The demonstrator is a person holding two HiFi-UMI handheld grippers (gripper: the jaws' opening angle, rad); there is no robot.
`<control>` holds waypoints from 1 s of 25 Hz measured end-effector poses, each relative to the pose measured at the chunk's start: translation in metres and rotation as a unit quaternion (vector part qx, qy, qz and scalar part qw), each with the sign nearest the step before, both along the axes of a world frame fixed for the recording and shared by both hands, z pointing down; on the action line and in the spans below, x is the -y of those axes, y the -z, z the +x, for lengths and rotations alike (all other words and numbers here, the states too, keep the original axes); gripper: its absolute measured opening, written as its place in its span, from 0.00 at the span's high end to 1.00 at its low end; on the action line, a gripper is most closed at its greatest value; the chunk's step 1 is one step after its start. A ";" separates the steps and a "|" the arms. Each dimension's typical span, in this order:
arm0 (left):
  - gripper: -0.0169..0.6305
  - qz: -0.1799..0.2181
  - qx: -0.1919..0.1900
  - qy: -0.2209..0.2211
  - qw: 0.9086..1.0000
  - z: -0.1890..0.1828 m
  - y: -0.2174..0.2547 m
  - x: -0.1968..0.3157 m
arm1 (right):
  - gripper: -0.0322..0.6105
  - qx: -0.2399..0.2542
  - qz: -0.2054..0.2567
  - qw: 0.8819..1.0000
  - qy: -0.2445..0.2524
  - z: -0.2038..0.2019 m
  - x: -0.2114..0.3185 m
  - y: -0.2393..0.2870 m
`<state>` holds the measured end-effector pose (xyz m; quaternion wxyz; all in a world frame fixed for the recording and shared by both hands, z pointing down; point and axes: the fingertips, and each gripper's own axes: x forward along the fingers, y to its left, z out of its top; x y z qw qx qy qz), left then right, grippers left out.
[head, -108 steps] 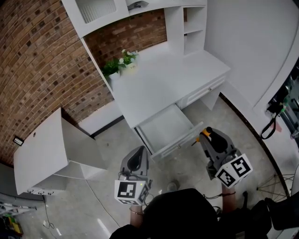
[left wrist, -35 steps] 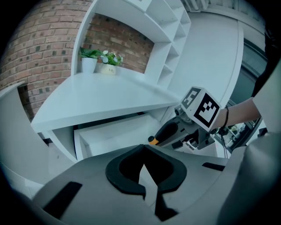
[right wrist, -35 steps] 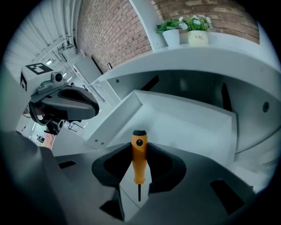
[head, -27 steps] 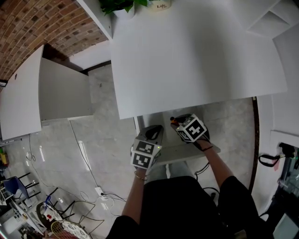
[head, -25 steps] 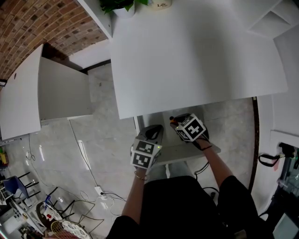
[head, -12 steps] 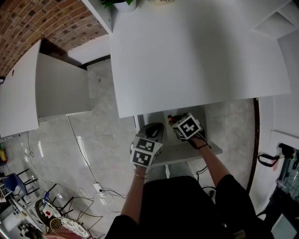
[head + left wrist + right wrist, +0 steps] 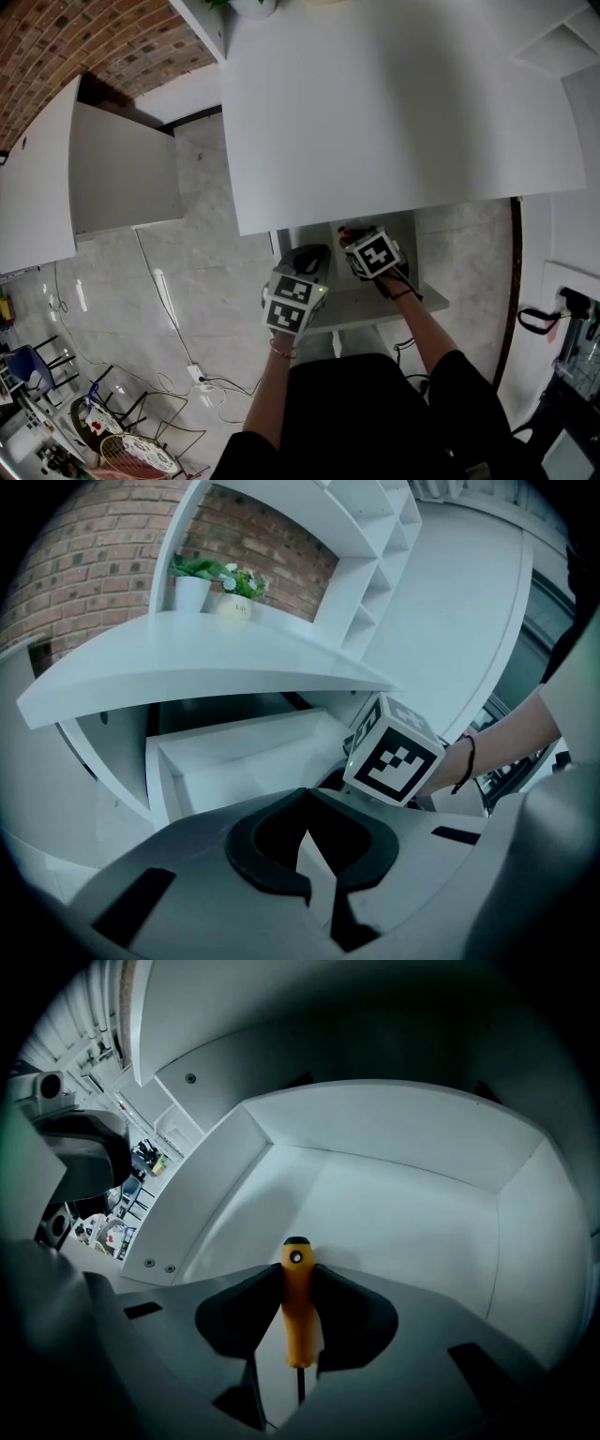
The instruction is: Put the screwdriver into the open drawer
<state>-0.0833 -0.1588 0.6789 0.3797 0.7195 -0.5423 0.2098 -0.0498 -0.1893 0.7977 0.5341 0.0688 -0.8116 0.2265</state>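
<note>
My right gripper (image 7: 349,236) is shut on the orange-handled screwdriver (image 7: 296,1309). Its handle points forward between the pads and the thin shaft runs back toward the camera. It hangs tilted steeply down inside the open white drawer (image 7: 412,1213), just above the drawer's floor and near its left wall. In the head view the drawer (image 7: 427,281) sticks out from under the desk edge, and only an orange tip of the screwdriver (image 7: 344,232) shows. My left gripper (image 7: 306,258) hovers at the drawer's left front corner. Its jaws (image 7: 319,892) are shut on nothing.
The white desk top (image 7: 394,112) overhangs the back of the drawer. A white side cabinet with an open door (image 7: 122,178) stands to the left. Two plant pots (image 7: 202,578) sit at the desk's back. Cables (image 7: 187,375) lie on the floor to the left.
The person has stepped up to the desk since the oldest frame. Over the last second my right gripper sank slightly into the drawer with the screwdriver. The left gripper stayed put.
</note>
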 end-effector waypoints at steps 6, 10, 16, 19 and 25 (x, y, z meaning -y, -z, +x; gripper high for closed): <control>0.96 0.000 -0.001 -0.001 1.000 0.000 0.001 0.000 | 0.77 0.019 0.025 0.999 0.006 -0.011 0.002 0.003; 0.96 0.000 -0.001 -0.002 1.000 0.002 0.001 -0.001 | 0.77 0.014 0.001 1.000 -0.002 -0.008 -0.011 0.001; 0.96 0.002 0.002 0.000 1.000 0.001 0.003 -0.004 | 0.77 0.008 0.003 1.000 -0.002 -0.006 -0.017 0.001; 0.96 0.004 0.002 0.000 1.000 0.002 0.006 -0.003 | 0.73 0.010 0.002 1.000 -0.010 -0.006 -0.016 0.002; 0.96 0.015 0.010 0.002 1.000 -0.004 0.015 -0.004 | 0.71 0.015 0.016 0.999 -0.025 -0.004 -0.003 0.014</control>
